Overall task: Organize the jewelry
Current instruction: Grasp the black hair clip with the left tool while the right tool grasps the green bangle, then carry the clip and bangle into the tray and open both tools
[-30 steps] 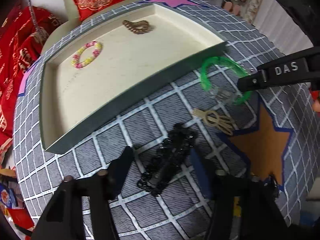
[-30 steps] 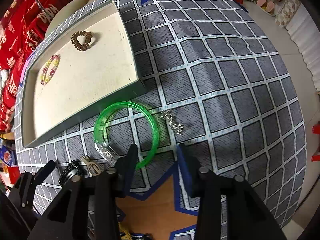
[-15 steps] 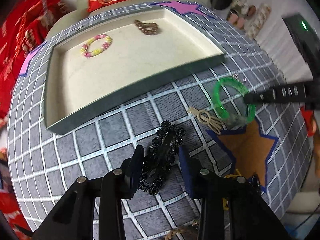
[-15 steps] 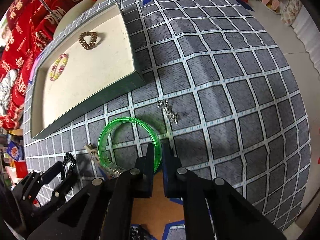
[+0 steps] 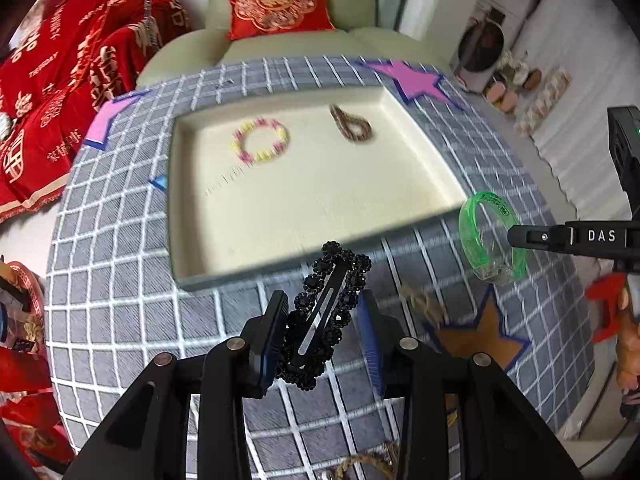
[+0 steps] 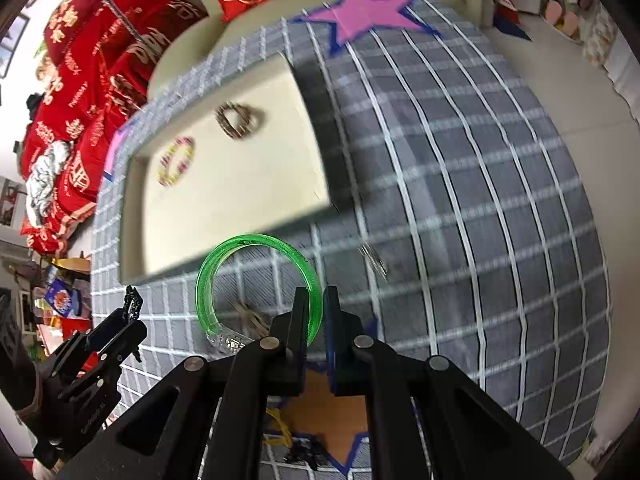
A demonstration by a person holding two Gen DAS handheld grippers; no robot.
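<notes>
Grey grid-patterned cloth with coloured stars covers the table [image 5: 120, 264], and red embroidered bedding and a red cushion lie beyond it at 10 to 12 o'clock in both views. On the table sits a shallow cream-lined tray [image 5: 312, 196] with a dark outer wall; inside it a pink-and-yellow beaded bracelet [image 5: 260, 146] lies at 11 o'clock and a brown beaded bracelet [image 5: 352, 124] at 1 o'clock, well apart from each other.

In the left wrist view, the left tongs [image 5: 322, 328] are clamped on a black beaded hair clip [image 5: 326, 312], which tilts up toward 1 o'clock, lifted clear of the cloth, just short of the tray's near wall. A tan hair clip [image 5: 424, 304], blurred, lies on the cloth at 3 o'clock of it, near an orange star [image 5: 476, 340].

In the right wrist view, the right tongs [image 6: 316, 320] are pressed together on the rim of a translucent green bangle [image 6: 224, 268], held above the cloth near the tray's near corner. A small silvery chain [image 6: 374, 262] lies on the cloth at 1 o'clock of the tongs.
</notes>
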